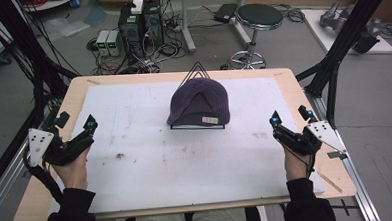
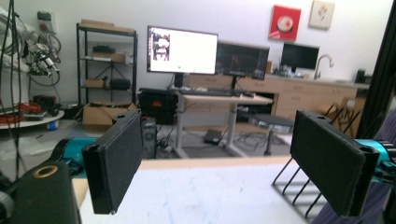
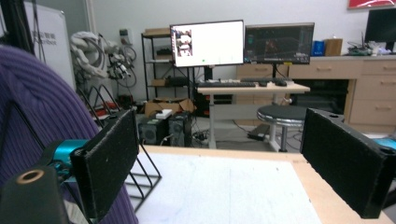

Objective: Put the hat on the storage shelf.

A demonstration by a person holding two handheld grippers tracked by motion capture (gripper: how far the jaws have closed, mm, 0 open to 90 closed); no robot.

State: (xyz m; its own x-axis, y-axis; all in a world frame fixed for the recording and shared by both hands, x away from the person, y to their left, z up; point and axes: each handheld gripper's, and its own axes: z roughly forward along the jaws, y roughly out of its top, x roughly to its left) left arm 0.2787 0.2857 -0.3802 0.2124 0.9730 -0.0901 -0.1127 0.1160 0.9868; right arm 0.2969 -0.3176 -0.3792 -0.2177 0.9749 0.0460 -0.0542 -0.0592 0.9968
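Observation:
A purple knitted beanie (image 1: pixel 198 101) with a small pale label hangs over a black wire rack (image 1: pixel 196 73) at the middle of the white mat (image 1: pixel 151 162). My left gripper (image 1: pixel 76 123) rests near the mat's left edge, jaws wide apart and holding nothing; in the left gripper view it (image 2: pixel 229 168) frames bare mat, with the rack (image 2: pixel 299 186) at the right. My right gripper (image 1: pixel 291 115) sits near the mat's right edge, also open and holding nothing. In the right gripper view it (image 3: pixel 233 165) has the beanie (image 3: pixel 42 121) and rack (image 3: pixel 144 175) at the left.
The wooden table (image 1: pixel 288 81) borders the mat on all sides. Beyond its far edge stand computer towers (image 1: pixel 140 23), tangled cables and a black stool (image 1: pixel 258 17). Black frame posts (image 1: pixel 351 38) rise at the right and left. A desk with monitors (image 3: pixel 208 44) stands farther back.

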